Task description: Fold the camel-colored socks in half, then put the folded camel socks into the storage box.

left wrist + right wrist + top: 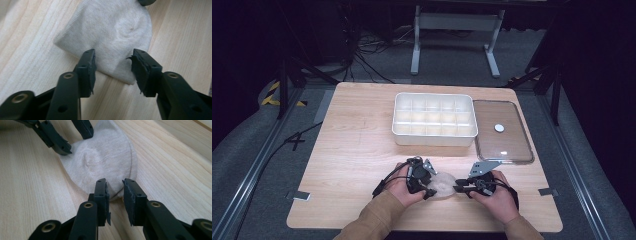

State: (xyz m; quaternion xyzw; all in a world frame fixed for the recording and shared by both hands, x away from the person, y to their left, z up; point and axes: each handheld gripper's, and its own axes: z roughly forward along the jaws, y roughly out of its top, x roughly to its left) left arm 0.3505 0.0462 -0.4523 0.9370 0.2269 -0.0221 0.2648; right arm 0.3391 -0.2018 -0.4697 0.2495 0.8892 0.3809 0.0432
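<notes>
The sock (443, 183) lay flat on the wooden surface (357, 150), near its front edge and close to the person's hands. Much bare wood stayed open on the left side and in the middle, between the sock and the white tray (434, 120) further back. The tray stood well apart from the sock, and a clear lid (503, 131) lay just beside the tray, near the right edge of the surface.

There was one sock, one tray with many small compartments, one lid and two tools.

The sock was between the two tools. The left tool (113, 67) stood over one end of the sock with its jaws apart; they did not press the cloth, which showed in the gap between them. The right tool (115, 195) was at the opposite end, its jaws a little apart with the rounded edge of the sock just in front of the gap, and I could not tell if they pinched it.
</notes>
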